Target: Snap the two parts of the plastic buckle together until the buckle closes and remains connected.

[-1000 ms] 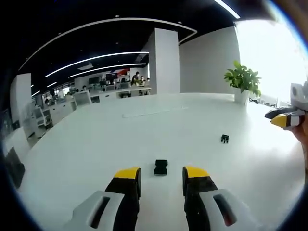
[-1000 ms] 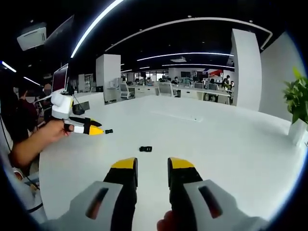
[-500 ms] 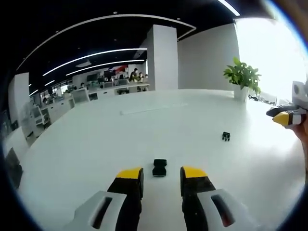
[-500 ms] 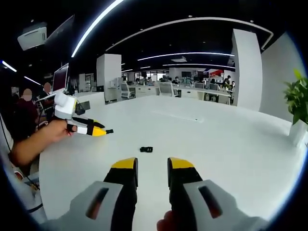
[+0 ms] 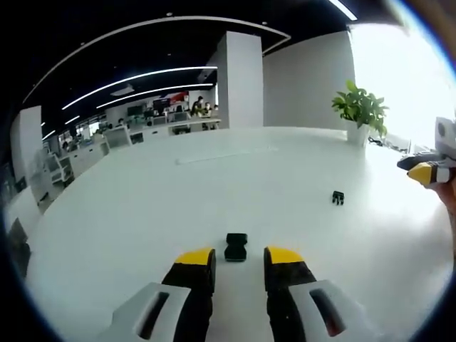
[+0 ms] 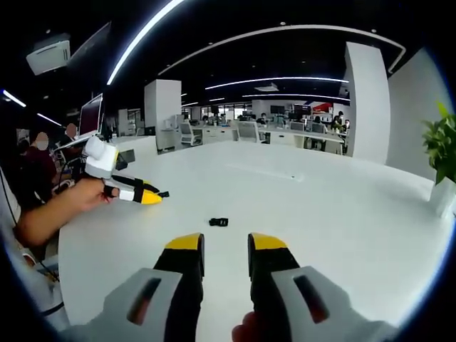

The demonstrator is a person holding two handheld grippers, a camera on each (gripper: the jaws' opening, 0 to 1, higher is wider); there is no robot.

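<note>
Left hand-held gripper [image 5: 239, 258]: jaws spread, nothing between them, raised over the white table [image 5: 128, 214]. In the left gripper view, the first buckle part [image 5: 236, 246], a black block, lies on the table just beyond the jaw tips, at 12 o'clock from them and in line with the gap. The second buckle part [image 5: 338, 197], smaller and two-pronged, lies on the table at 2 o'clock, well apart from the first. A potted plant [image 5: 362, 114] stands on the table at the far edge, also at about 2 o'clock.

Right hand-held gripper [image 6: 225, 246]: jaws spread, nothing between them. In the right gripper view, one black buckle part lies on the table at 12 o'clock beyond the jaws, clear of them. Which of the two parts it is cannot be told from this view. The left hand-held gripper appears at 10 o'clock, held in a person's hand [image 6: 84, 195].
</note>
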